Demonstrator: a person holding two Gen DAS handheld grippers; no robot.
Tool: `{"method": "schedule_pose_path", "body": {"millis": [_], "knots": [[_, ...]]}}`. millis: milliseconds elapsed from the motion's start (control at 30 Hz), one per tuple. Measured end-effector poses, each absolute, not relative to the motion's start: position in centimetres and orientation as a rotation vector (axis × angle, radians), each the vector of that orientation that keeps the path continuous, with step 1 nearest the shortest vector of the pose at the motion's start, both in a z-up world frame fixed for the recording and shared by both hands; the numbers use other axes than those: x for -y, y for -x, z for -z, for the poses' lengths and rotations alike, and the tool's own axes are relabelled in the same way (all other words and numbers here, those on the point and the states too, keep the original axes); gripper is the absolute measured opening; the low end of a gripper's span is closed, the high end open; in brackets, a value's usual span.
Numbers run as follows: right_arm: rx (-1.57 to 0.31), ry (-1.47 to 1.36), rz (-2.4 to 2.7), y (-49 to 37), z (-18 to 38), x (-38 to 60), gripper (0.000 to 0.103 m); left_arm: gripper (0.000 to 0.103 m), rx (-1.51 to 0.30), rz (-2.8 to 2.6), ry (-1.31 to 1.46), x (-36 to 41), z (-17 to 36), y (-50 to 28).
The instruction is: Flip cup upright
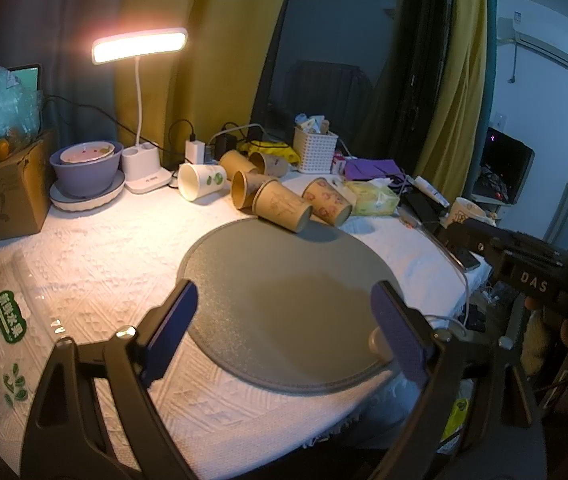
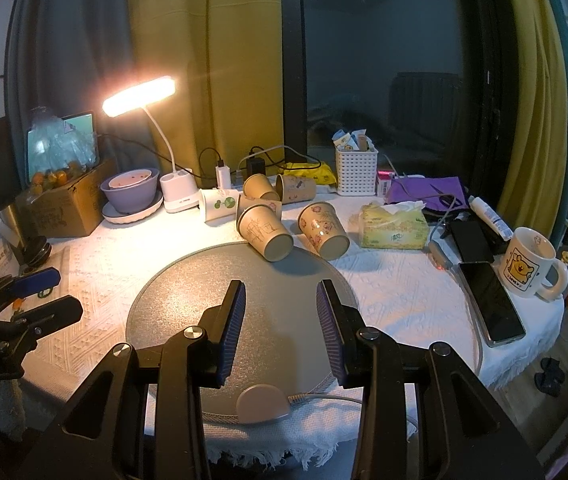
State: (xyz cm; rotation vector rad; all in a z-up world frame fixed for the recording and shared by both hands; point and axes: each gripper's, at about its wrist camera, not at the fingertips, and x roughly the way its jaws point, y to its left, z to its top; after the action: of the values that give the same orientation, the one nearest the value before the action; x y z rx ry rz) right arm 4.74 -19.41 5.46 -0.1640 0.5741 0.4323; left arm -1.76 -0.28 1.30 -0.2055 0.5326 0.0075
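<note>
Several paper cups lie on their sides at the far edge of a round grey mat (image 1: 284, 292) (image 2: 188, 300). The nearest brown cup (image 1: 282, 206) (image 2: 264, 234) rests on the mat's far rim, base toward me. A patterned cup (image 1: 327, 201) (image 2: 323, 230) lies beside it on the right. A white cup with green print (image 1: 202, 180) (image 2: 220, 205) lies further left. My left gripper (image 1: 284, 320) is open and empty over the mat's near side. My right gripper (image 2: 280, 316) is open and empty above the mat, short of the cups. The left gripper also shows in the right wrist view (image 2: 50, 294).
A lit desk lamp (image 2: 140, 94), stacked bowls (image 2: 130, 194) and a cardboard box (image 2: 64, 206) stand at the back left. A white basket (image 2: 355, 174), tissue pack (image 2: 393, 226), phone (image 2: 491, 306) and mug (image 2: 529, 264) are at the right. A small puck (image 2: 262, 402) with cable lies at the mat's near edge.
</note>
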Motion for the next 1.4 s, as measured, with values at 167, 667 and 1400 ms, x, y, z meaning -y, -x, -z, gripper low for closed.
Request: {"method": "schedule_pose_path", "body": {"millis": [167, 667, 1400], "knots": [[-0.576, 0.168, -0.437, -4.6, -5.6, 19.2, 0.039, 0.089, -0.533, -0.008, 0.206, 0.3, -1.3, 1.8], [-0.574, 0.169, -0.436, -4.5, -5.6, 19.1, 0.039, 0.089, -0.542, -0.005, 0.205, 0.5, -1.3, 1.6], [-0.585, 0.179, -0.444, -4.8, -5.4, 18.5, 0.039, 0.089, -0.549, -0.012, 0.203, 0.5, -1.1, 0.9]]}}
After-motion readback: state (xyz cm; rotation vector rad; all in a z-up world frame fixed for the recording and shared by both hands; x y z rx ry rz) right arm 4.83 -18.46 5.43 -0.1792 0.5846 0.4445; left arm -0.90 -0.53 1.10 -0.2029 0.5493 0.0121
